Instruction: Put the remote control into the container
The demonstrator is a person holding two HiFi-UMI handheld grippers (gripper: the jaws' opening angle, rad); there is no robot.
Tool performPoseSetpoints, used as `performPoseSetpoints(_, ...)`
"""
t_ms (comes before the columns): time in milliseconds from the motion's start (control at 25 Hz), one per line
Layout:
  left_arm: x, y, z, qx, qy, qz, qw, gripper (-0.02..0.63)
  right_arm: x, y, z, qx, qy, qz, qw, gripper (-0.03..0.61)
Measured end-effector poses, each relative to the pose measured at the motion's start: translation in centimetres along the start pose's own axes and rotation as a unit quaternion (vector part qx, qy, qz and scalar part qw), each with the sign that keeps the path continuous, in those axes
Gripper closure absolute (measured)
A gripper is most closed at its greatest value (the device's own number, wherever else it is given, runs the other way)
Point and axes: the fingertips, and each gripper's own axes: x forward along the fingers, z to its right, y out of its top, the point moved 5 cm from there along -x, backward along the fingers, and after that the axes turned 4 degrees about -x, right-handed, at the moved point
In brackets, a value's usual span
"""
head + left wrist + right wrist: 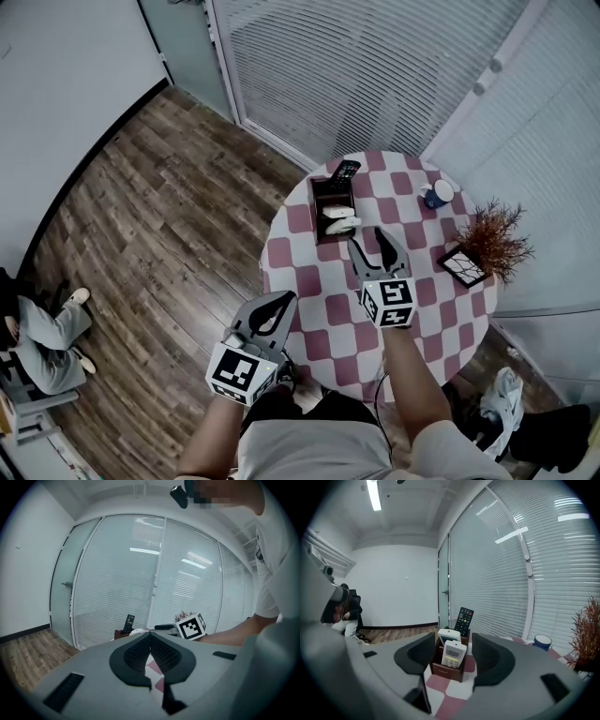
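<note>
Checked table (314, 286), wood floor (169, 206), L gripper (283, 298) fingers clenched, R gripper (367, 236) fingers released

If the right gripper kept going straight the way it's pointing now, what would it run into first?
Most likely the front white remote standing in the brown container, which sits straight ahead, framed by the open jaws of the right gripper. How far off it is is hard to tell.

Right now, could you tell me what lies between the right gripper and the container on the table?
Only bare checked tablecloth lies between the right gripper and the container. The right gripper view shows it between the open jaws.
</note>
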Motion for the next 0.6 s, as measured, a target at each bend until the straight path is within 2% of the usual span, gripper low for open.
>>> performPoseSetpoints(240,0.3,1.1,2.7,0.011,-0.007,0.014,0.9998,0.604,-5.1,1.1,1.0,0.036,0.011,0.028,0.999,0.348)
performPoseSetpoints(440,0.4,2.3,5.3,0.023,-0.005,0.029,0.9993,0.604,-10.2,1.9,1.7,0.033,0.017,0.052,0.998,0.485)
performPoseSetpoints(600,-0.2,3.8,6.8,0.034,0.006,0.047,0.9983,0.604,-14.1,3.6,1.9,0.024,0.028,0.08,0.996,0.536)
